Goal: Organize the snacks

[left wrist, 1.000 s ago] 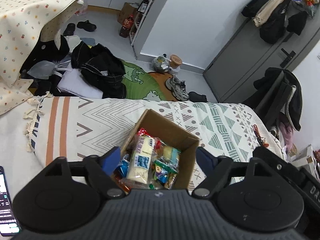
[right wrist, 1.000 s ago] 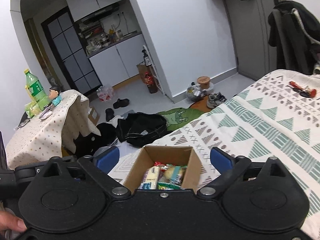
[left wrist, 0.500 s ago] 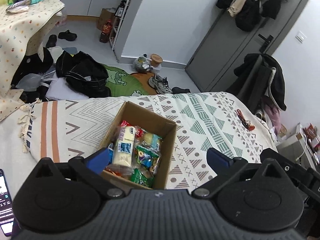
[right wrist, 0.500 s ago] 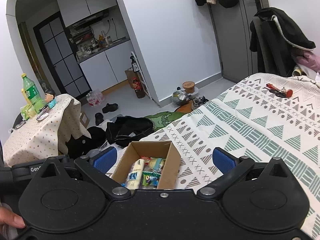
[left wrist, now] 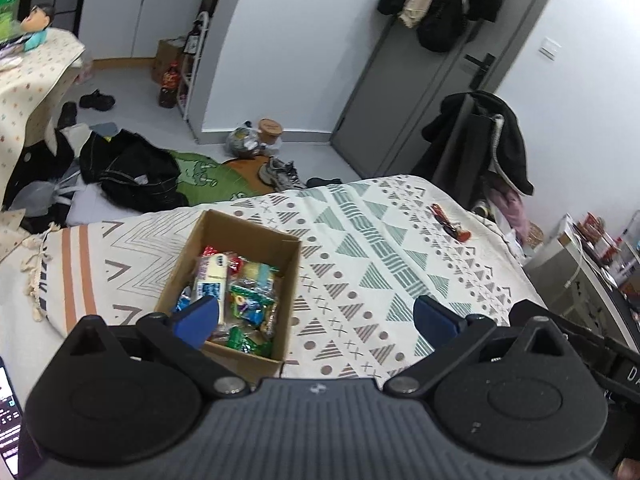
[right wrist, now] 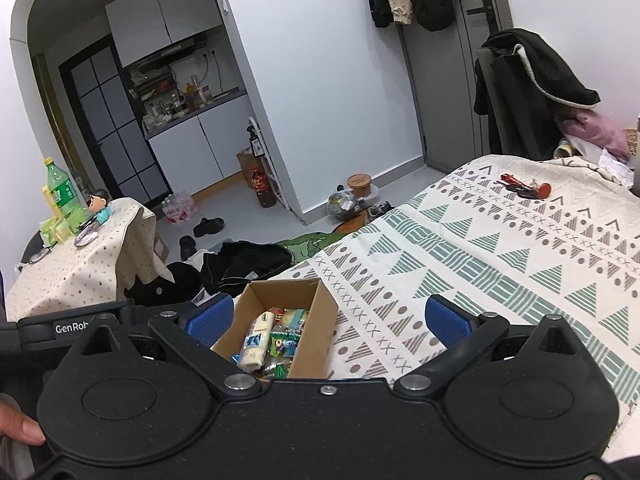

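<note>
Since a second ago we have drawn both grippers back and up, so the open brown cardboard box [left wrist: 240,280] of wrapped snacks [left wrist: 236,296] now looks smaller and sits left of centre in both views. Our left gripper [left wrist: 316,316] and right gripper [right wrist: 328,318] hover above it, blue fingers spread wide, grasping nothing. The box rests near the foot edge of the patterned cream bedspread [left wrist: 380,264], towards its orange-striped corner.

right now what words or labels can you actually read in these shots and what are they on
"GenRob", cut off by the claw in front: on the black left claw body.
"DA", cut off at the frame edge: on the black right claw body.
Snack wrappers in the box, green bottle label, phone screen: too small or blurred.
</note>
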The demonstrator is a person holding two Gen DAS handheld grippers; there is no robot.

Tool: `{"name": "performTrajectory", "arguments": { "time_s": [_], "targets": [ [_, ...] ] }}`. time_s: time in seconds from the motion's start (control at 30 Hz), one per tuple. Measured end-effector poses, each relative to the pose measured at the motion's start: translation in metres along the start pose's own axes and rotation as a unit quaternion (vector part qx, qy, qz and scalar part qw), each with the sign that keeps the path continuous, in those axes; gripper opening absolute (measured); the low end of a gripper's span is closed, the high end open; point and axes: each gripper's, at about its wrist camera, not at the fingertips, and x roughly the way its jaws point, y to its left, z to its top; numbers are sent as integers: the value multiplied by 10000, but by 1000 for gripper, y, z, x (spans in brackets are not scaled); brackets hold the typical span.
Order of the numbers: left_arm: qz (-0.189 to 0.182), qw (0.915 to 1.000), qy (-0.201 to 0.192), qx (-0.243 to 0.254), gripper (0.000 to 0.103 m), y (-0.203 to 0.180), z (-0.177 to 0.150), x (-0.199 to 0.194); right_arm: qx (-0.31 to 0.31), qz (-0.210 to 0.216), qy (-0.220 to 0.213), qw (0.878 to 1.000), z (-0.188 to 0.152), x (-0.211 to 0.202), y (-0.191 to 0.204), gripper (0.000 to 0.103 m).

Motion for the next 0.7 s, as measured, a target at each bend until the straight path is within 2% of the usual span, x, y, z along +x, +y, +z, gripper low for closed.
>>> {"name": "performTrajectory", "arguments": {
  "time_s": [0.23, 0.7],
  "targets": [
    [-195, 9998, -22, 60, 103, -12, -12, -16, 4, -44, -53, 10000, -10, -24, 0, 103],
    [-207, 9990, -108, 388, 103, -19, -36, -44, 5, -146, -38, 9999, -38, -48, 6, 103]
  ]
}}
